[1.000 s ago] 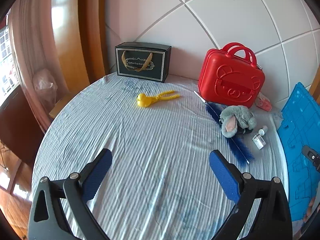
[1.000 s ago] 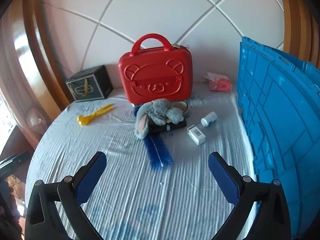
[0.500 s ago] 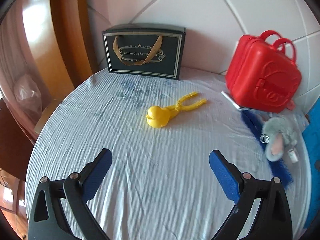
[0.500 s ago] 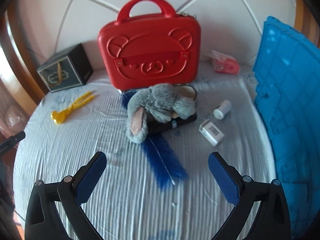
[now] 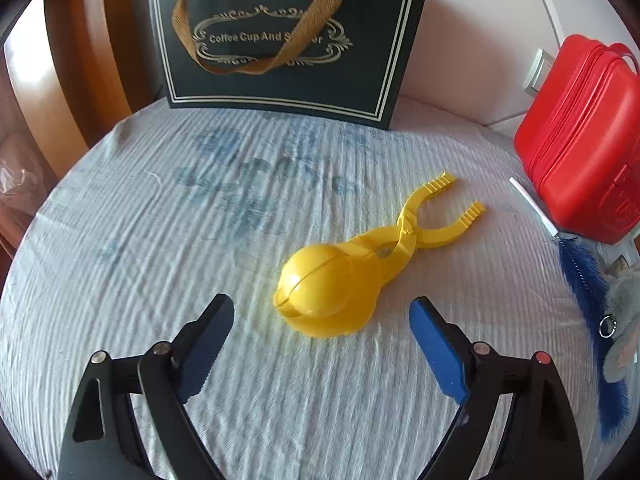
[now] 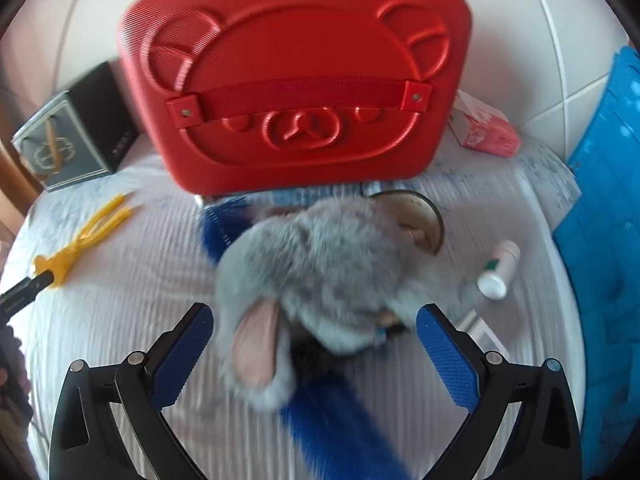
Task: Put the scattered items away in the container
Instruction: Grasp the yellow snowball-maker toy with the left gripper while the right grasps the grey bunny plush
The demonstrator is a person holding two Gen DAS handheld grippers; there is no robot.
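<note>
- Nearest to me on the left: my left gripper [image 5: 322, 312] hangs just short of the yellow scoop-tongs [image 5: 348, 280], jaws wide but closing in, nothing between the pads yet — the round ball end sits right ahead of the gap.
- Those tongs lie flat on the pale striped cloth [image 5: 120, 240]; the long axis runs on a diagonal, ball end toward me, the two forked handles pointing away to the upper right.
- On the right: my right gripper [image 6: 314, 332] is wide open, straddling the grey plush rabbit [image 6: 320, 268] — the pads are apart from the fur on both sides, so no grip. The view is blurred, so I can't judge fine contact.
- The plush lies on top of a blue feather duster [image 6: 340, 420], whose length runs from near me back toward the case.
- A little farther right, a small white bottle [image 6: 498, 270] lies on its side, with a flat white box [image 6: 482, 332] just beside the right finger.
- Behind it all stands the red bear-face case [image 6: 296, 76], upright and zipped shut; a pink tissue pack [image 6: 486, 132] and a black gift box [image 5: 288, 40] sit at the back.
- The blue crate [image 6: 600, 200] stands at the far right edge; I take it for the container.
- My read on progress: barely begun — every loose item I can see is on the cloth, nothing is held, and I can't see inside the crate.
</note>
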